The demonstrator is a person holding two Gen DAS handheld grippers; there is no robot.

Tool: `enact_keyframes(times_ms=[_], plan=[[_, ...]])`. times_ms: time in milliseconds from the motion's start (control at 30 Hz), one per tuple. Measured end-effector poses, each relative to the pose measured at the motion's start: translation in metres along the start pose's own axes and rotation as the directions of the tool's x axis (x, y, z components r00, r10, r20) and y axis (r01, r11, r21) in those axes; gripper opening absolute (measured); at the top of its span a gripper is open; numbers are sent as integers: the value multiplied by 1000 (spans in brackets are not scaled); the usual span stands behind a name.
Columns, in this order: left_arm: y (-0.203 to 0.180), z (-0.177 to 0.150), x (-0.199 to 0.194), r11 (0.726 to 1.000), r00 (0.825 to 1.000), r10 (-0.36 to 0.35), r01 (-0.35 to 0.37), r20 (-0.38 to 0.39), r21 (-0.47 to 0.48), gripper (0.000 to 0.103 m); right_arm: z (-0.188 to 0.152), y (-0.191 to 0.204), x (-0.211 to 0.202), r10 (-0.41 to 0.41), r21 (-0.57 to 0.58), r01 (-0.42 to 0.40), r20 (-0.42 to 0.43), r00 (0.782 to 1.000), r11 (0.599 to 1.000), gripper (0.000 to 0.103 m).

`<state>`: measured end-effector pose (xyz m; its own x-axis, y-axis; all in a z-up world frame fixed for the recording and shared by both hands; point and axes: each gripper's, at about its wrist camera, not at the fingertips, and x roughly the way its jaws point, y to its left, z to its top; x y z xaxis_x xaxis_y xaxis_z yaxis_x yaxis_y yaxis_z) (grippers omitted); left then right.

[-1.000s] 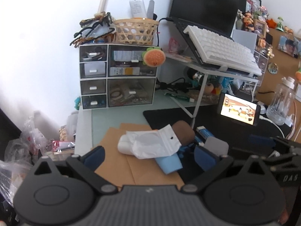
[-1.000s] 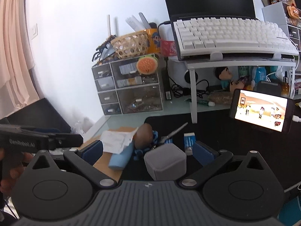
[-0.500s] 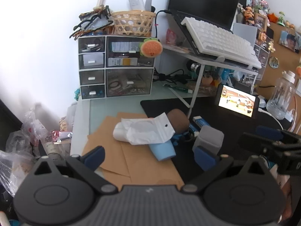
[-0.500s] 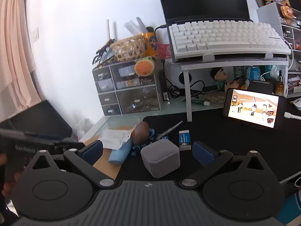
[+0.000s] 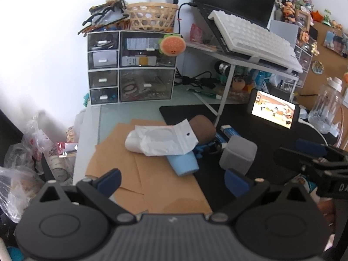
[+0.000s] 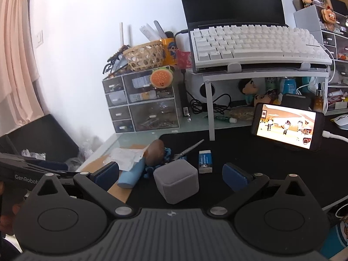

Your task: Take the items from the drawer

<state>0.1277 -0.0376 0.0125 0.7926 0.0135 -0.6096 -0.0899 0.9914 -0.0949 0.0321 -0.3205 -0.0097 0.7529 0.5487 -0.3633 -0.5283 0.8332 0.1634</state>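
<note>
A clear drawer unit (image 5: 130,67) stands at the back of the desk, all drawers shut; it also shows in the right wrist view (image 6: 141,102). Items lie on the desk in front: a white plastic bag (image 5: 165,139), a light blue tube (image 5: 183,163), a brown oval object (image 5: 202,128), a grey box (image 5: 238,154) (image 6: 177,181), an eraser (image 6: 205,161) and scissors (image 6: 187,151). My left gripper (image 5: 171,183) is open and empty, above the brown paper (image 5: 156,187). My right gripper (image 6: 170,177) is open and empty, with the grey box between its fingers' line of sight.
A white keyboard (image 6: 256,43) sits on a raised stand (image 6: 211,108) before a laptop. A lit phone (image 6: 287,126) leans at the right. A wicker basket (image 5: 152,17) tops the drawer unit. A water bottle (image 5: 326,108) stands far right. Plastic bags (image 5: 19,152) lie off the desk's left edge.
Both grippers have drawn back and up from the desk, so the drawer unit and items look smaller. Both stay open. The items on the desk have not moved.
</note>
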Motion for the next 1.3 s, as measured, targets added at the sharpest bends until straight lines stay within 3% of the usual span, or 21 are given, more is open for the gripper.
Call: enact_keyframes(times_ms=[300, 967, 1300], plan=[[3, -3, 5, 1000, 1000, 16, -16, -10, 5, 103, -5, -1, 13, 3, -20, -4, -63, 998, 1000, 103], [6, -2, 20, 1000, 1000, 0, 0, -17, 10, 103, -11, 1, 27, 21, -28, -25, -119, 993, 999, 103], [12, 1, 20, 1000, 1000, -1, 0, 24, 15, 103, -12, -1, 31, 42, -5, -43, -128, 991, 999, 103]])
